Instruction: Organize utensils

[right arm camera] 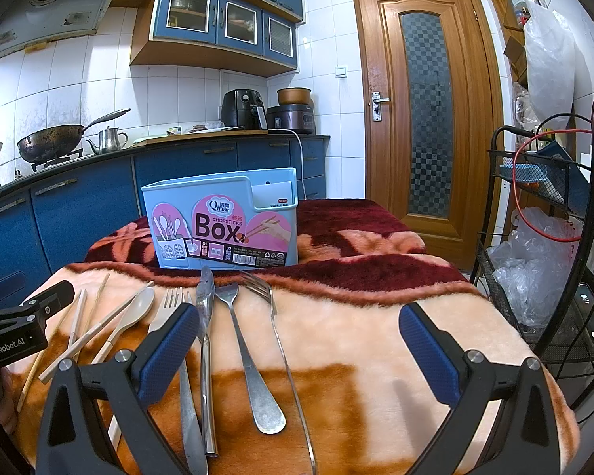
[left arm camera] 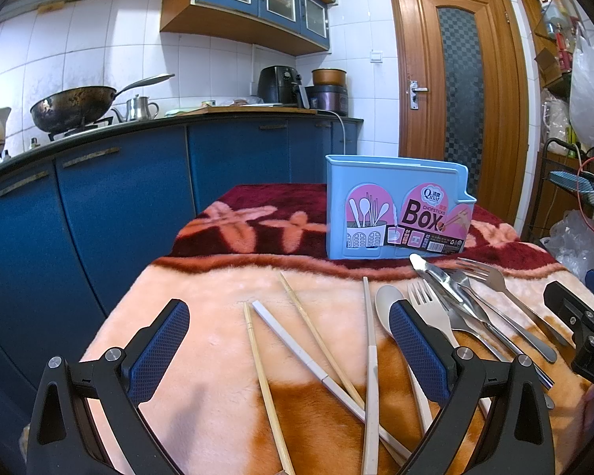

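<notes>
Two grippers: left gripper point(left arm camera: 289, 350) and right gripper point(right arm camera: 299, 350) both spread wide, holding nothing.
Chopsticks point(left arm camera: 316, 340): light, stiff, likely slippery; pinch mid-shaft.
Box point(right arm camera: 221, 223): empty-looking.

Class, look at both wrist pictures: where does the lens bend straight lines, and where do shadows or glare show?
Left wrist view: the counter edge bows strongly, the corners go black, and the left gripper casts a soft shadow on the blanket. Right wrist view: the door frame curves, and the knife blade shows glare near the chopsticks box.
</notes>
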